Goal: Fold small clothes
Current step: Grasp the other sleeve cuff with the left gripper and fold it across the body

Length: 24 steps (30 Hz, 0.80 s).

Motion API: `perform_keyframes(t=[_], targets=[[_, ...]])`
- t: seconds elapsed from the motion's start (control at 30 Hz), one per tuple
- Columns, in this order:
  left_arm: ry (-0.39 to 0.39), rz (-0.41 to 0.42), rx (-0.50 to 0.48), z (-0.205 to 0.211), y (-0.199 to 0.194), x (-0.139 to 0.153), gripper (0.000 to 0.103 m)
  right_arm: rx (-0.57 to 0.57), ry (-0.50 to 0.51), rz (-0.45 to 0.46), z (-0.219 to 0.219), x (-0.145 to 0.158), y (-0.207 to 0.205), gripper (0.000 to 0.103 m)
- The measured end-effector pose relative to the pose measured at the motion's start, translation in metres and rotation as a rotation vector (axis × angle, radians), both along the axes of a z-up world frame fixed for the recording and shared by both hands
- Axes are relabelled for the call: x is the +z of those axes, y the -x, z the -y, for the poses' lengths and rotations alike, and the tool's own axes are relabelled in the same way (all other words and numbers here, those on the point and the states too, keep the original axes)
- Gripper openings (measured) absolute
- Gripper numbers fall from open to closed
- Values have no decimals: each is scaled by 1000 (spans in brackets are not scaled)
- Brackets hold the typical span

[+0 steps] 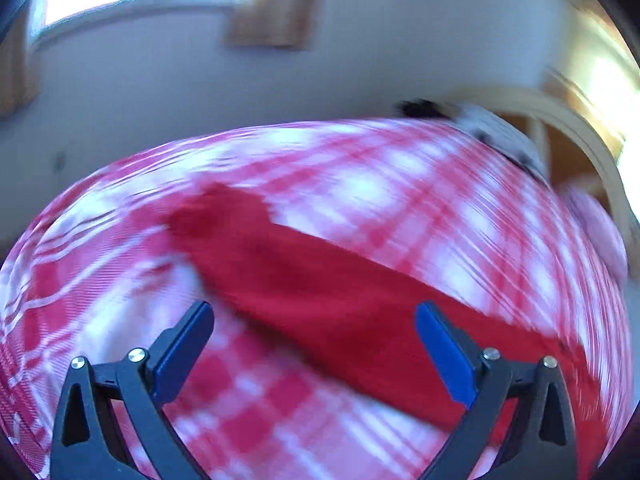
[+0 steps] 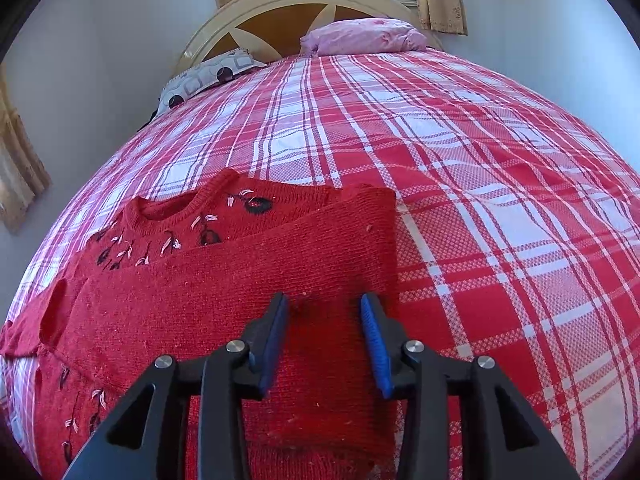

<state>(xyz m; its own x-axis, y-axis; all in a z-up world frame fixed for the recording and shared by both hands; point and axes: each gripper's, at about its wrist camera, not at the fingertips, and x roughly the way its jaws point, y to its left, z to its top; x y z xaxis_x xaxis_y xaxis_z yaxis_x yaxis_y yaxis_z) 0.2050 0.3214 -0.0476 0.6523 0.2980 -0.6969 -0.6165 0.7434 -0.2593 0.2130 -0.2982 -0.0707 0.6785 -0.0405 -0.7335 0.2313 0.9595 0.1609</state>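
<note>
1. Red sweater (image 2: 224, 280) lies flat on the plaid bed (image 2: 500, 208), neckline toward the headboard (image 2: 280, 4), with one side panel already laid over across the embroidered front.
2. Right gripper (image 2: 325, 340) sits low over that folded panel, fingers (image 2: 374, 344) partly apart with knit showing between them. Whether they are pressing the cloth or just above it, I cannot tell.
3. Left gripper (image 1: 314, 354) is wide apart and holding nothing. Its view is badly blurred, showing only the sweater as a red band across the bed beyond the fingers.
4. My read: the step in hand is the opposite side fold, with the left sleeve end still lying out at the edge.
5. To do it well, pinch both layers near the hem on the loose side, not just the top knit, so the layer underneath does not drag.
6. Lift only enough to clear the bed, then carry the edge across to meet the folded panel's straight line.
7. Let the right gripper hold down the finished fold while the left one works; this loose knit looks likely to slide on the bedcover.
8. Pillows (image 2: 360, 36) are well apart, no obstacle.
</note>
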Motion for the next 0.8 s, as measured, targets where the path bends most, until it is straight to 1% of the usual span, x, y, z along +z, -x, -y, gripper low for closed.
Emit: perform_keyframes(t=[0.07,0.1,0.13,0.17,0.23,0.27,0.33,0.4,0.47,0.5,0.53,0.57,0.6,0.63,0.67,0.7,0.8], targets=[[52,8,72,-27,4,-8,98,0,0,0,0,0,0,40],[91,9,105,-41,6,-14,93,-1,0,0,0,0,0,40],[120,10,122,-49,5,-19,89,-1,2,0,0,0,0,40],[160,9,139,-60,4,-27,88,-1,4,-1,0,0,0,40],[207,0,156,-69,1,-39,85,-1,8,-3,-1,0,0,40],[217,5,162,-71,1,-41,85,-1,10,-4,-1,0,0,40],[175,18,155,-70,-5,-39,85,-1,15,-6,-1,0,-1,40],[164,5,128,-70,-16,-42,85,-1,16,-6,-1,0,-1,40],[162,-6,128,-75,-20,-44,84,-1,15,-6,-2,0,-1,41],[150,-4,125,-74,-22,-45,80,-1,15,-6,-2,0,-1,41],[142,-1,121,-75,-19,-42,70,-1,16,-6,-2,0,-1,41],[125,-3,112,-73,-20,-43,63,-1,17,-7,-2,0,-1,41],[114,-5,106,-74,-19,-44,46,-1,16,-6,-2,0,-1,41],[101,-7,103,-75,-17,-44,27,-1,17,-7,-2,0,-1,41],[96,-5,96,-76,-18,-46,18,-1,17,-7,-2,0,-1,41],[108,3,84,-78,-17,-48,12,-1,16,-6,-2,0,-1,41],[125,21,65,-79,-14,-44,8,-1,16,-6,-2,0,-1,41]])
